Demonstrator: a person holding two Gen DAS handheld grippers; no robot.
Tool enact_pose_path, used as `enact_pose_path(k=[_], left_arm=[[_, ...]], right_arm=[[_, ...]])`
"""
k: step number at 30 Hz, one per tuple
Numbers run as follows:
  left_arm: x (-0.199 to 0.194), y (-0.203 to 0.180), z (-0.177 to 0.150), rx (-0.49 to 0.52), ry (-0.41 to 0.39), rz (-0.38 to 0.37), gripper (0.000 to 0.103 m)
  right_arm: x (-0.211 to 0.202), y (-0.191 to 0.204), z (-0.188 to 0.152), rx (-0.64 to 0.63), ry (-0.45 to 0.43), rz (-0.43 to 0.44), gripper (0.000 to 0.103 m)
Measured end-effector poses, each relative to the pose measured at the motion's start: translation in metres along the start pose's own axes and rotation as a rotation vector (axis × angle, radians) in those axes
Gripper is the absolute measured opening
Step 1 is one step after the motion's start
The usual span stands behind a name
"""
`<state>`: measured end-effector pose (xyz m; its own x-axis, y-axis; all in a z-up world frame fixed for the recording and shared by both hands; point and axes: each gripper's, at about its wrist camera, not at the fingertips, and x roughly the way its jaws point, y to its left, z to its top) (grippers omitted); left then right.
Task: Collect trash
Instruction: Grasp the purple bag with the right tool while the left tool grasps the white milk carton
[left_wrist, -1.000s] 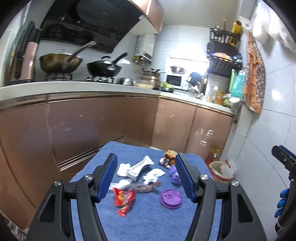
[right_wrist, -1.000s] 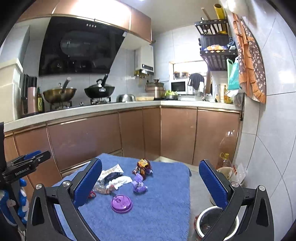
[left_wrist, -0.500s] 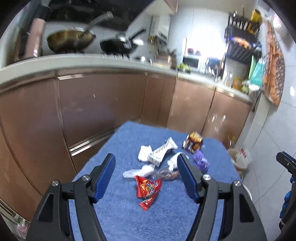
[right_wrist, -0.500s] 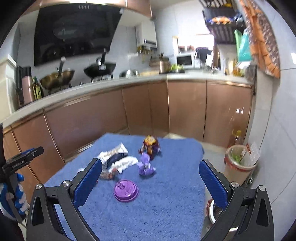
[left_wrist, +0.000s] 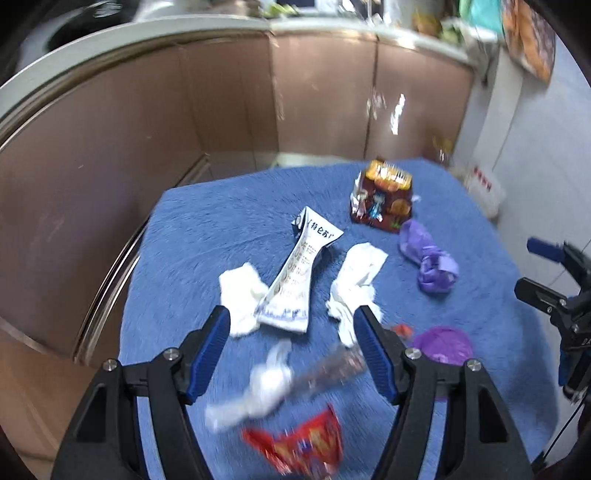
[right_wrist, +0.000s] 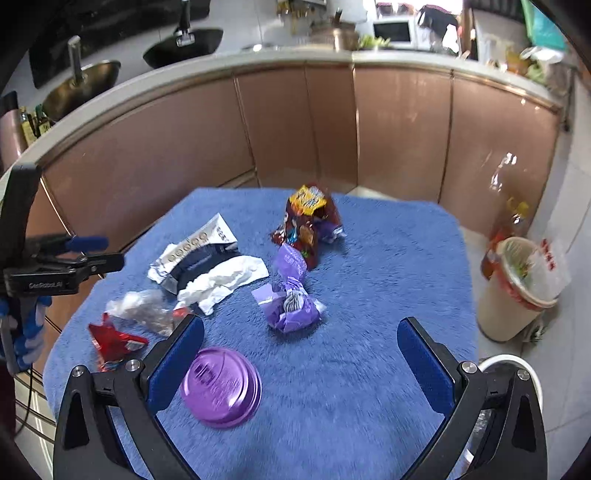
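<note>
Trash lies on a blue fuzzy cloth (left_wrist: 207, 221) over a small table. In the left wrist view: a white printed wrapper (left_wrist: 295, 280), white tissues (left_wrist: 354, 284), a clear crumpled wrapper (left_wrist: 328, 369), a red wrapper (left_wrist: 299, 446), a purple wrapper (left_wrist: 432, 266), a purple lid (left_wrist: 443, 343) and a dark snack bag (left_wrist: 384, 199). My left gripper (left_wrist: 293, 332) is open, hovering over the clear wrapper and tissues. My right gripper (right_wrist: 301, 350) is open above the cloth; the purple lid (right_wrist: 221, 391) sits by its left finger and the purple wrapper (right_wrist: 291, 306) lies just ahead.
A beige bin (right_wrist: 517, 291) with a red-lined bag stands on the floor to the table's right, with a white bowl (right_wrist: 509, 369) near it. Brown kitchen cabinets (right_wrist: 332, 125) curve behind the table. The left gripper shows at the left edge of the right wrist view (right_wrist: 55, 269).
Both grippers have tilted down and moved closer to the table. The trash now fills more of both views. Both stay open.
</note>
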<state>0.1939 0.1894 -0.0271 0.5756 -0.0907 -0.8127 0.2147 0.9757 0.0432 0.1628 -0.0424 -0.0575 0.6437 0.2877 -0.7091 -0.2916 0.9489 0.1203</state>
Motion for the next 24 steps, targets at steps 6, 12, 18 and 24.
enact_pose_path(k=[6, 12, 18, 24], left_arm=[[0.053, -0.009, 0.026, 0.072, 0.096, 0.0, 0.067], [0.082, -0.008, 0.036, 0.089, 0.143, 0.007, 0.063], [0.108, -0.007, 0.041, 0.093, 0.194, 0.008, 0.042], [0.108, -0.01, 0.043, 0.1, 0.178, 0.005, 0.031]], right_arm=[[0.052, -0.002, 0.014, -0.01, 0.074, 0.055, 0.096], [0.087, -0.002, 0.016, -0.025, 0.128, 0.09, 0.086], [0.108, -0.001, 0.012, -0.04, 0.162, 0.12, 0.066], [0.109, -0.006, 0.008, -0.035, 0.155, 0.137, 0.049]])
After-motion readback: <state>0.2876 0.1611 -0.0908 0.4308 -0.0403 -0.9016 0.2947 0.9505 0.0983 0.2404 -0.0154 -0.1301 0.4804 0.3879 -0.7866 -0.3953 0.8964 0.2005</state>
